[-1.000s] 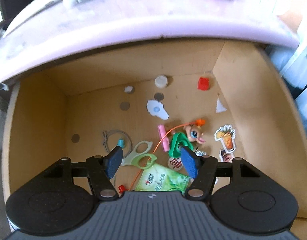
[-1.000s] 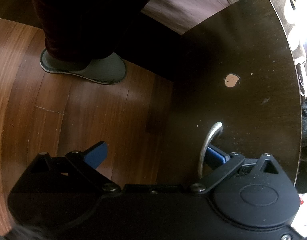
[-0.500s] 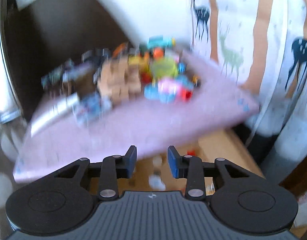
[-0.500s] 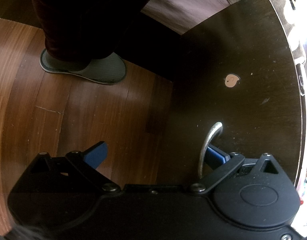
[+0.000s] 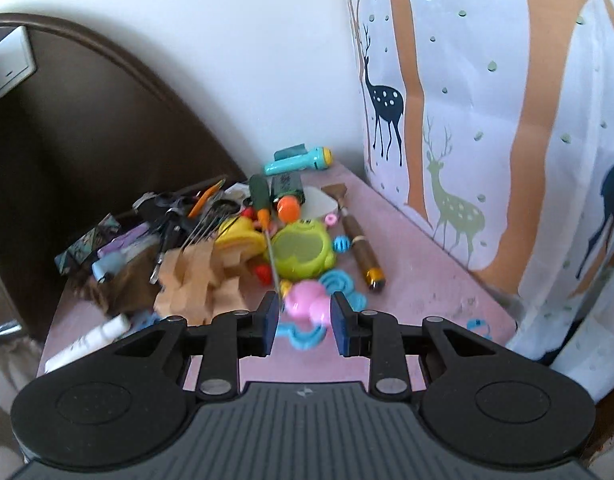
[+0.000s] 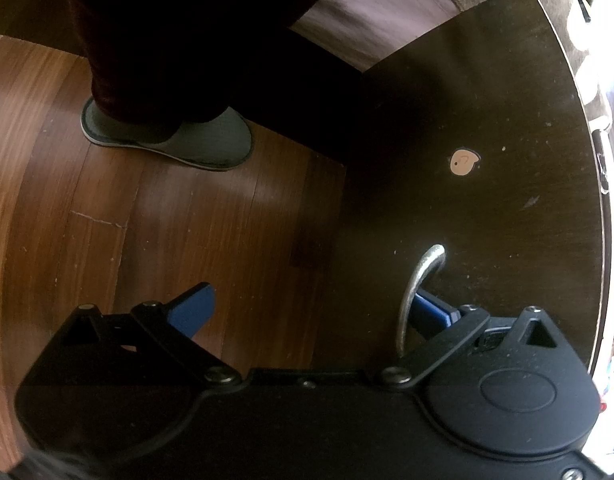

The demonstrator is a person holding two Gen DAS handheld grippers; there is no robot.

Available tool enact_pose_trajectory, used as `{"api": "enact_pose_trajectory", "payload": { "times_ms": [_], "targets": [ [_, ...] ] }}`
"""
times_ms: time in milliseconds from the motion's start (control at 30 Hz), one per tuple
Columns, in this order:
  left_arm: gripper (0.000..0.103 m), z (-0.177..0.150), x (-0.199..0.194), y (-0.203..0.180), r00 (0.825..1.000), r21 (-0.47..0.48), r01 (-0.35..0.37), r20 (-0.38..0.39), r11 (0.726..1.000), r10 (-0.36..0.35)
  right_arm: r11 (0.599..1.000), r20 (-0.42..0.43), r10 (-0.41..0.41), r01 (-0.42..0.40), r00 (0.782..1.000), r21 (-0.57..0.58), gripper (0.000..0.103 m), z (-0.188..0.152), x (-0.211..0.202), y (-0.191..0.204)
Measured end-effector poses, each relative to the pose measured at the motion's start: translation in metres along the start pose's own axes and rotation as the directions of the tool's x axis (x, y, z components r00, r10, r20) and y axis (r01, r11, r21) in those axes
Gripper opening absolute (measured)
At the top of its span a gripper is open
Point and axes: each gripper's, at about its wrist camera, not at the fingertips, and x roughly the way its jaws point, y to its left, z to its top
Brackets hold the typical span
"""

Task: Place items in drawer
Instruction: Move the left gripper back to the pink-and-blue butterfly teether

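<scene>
My left gripper (image 5: 301,316) is closing over the pink desk (image 5: 419,276), holding nothing. Toys (image 5: 303,248) are piled at twelve o'clock. My right gripper (image 6: 307,308) is wide, one finger (image 6: 431,312) behind the drawer (image 6: 487,120) handle (image 6: 417,284) at three o'clock.

Pink counter (image 5: 419,264) showing under the clutter. Lime-green frog toy (image 5: 303,249) lying beside a yellow duck (image 5: 239,236); a pink toy (image 5: 307,300) sitting on turquoise swirls. Teal flashlight (image 5: 301,160) wearing a yellow rim. Screwdriver (image 5: 261,200) showing a dark green and orange handle. White curtain (image 5: 487,92) carrying navy and sage deer with tan trunks. Left tool (image 5: 301,322) black with blue pads. Dark brown drawer front (image 6: 487,160) bearing a peach sticker (image 6: 463,162); grey slipper (image 6: 167,136) resting on reddish-brown floor (image 6: 67,220).
</scene>
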Motion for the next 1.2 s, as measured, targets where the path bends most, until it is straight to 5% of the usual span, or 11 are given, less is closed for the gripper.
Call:
{"api": "enact_pose_trajectory", "payload": {
  "times_ms": [467,933,1200],
  "targets": [
    [0.027,0.017,0.056,-0.025,0.998,0.018,0.047,-0.04,0.999,-0.047,1.0,0.01,0.003,-0.003,1.0,-0.003,0.103,-0.001,-0.001,-0.002],
    [0.027,0.016,0.087,-0.035,0.982,-0.11,0.166,-0.072,0.98,-0.174,1.0,0.021,-0.001,0.001,1.0,-0.015,0.103,-0.003,-0.003,0.0],
    [0.027,-0.014,0.071,-0.02,0.986,-0.107,0.115,-0.11,0.988,-0.127,1.0,0.025,-0.001,0.001,1.0,-0.021,0.103,-0.004,-0.004,0.0]
  ]
}}
